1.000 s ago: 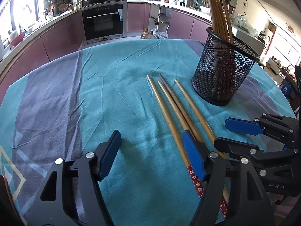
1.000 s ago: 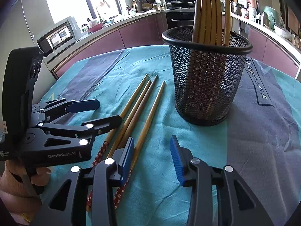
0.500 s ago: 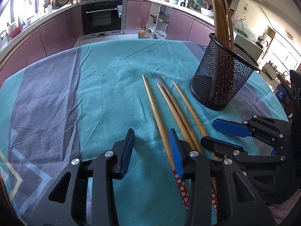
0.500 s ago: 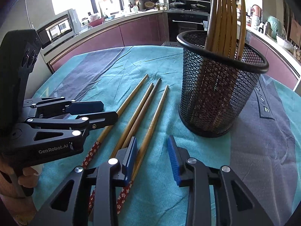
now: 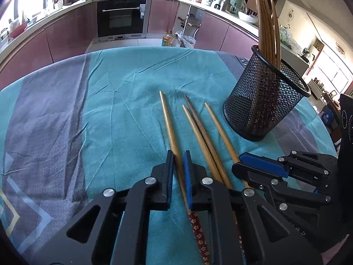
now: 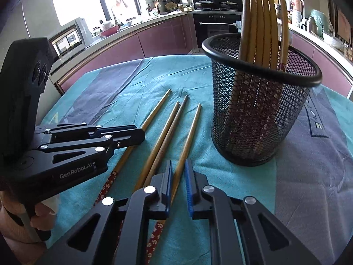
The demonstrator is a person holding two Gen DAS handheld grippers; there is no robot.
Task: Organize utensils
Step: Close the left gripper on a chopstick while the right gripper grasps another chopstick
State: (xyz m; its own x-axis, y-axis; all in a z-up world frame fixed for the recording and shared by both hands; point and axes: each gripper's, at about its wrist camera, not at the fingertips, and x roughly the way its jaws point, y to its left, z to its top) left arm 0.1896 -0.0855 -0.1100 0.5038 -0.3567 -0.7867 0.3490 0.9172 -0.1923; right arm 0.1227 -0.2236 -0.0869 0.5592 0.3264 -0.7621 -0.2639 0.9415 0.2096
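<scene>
Our left gripper (image 5: pixel 177 172) is clamped on the leftmost chopstick (image 5: pixel 168 123), our right gripper (image 6: pixel 178 183) on the rightmost chopstick (image 6: pixel 189 132); both shafts run forward between the jaws, mesh holder (image 6: pixel 260 119) ahead-right.

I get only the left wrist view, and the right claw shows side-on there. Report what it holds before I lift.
Observer: The right claw is shut on the bamboo chopstick that lies nearest the black mesh basket, gripping its plain shaft above the red floral end.
Operator: Check behind the left claw.
Observer: A hand wraps the handle of the left claw.
Operator: Look into the basket.
Observer: Through the mesh, the standing chopsticks show their red floral ends at the bottom.
</scene>
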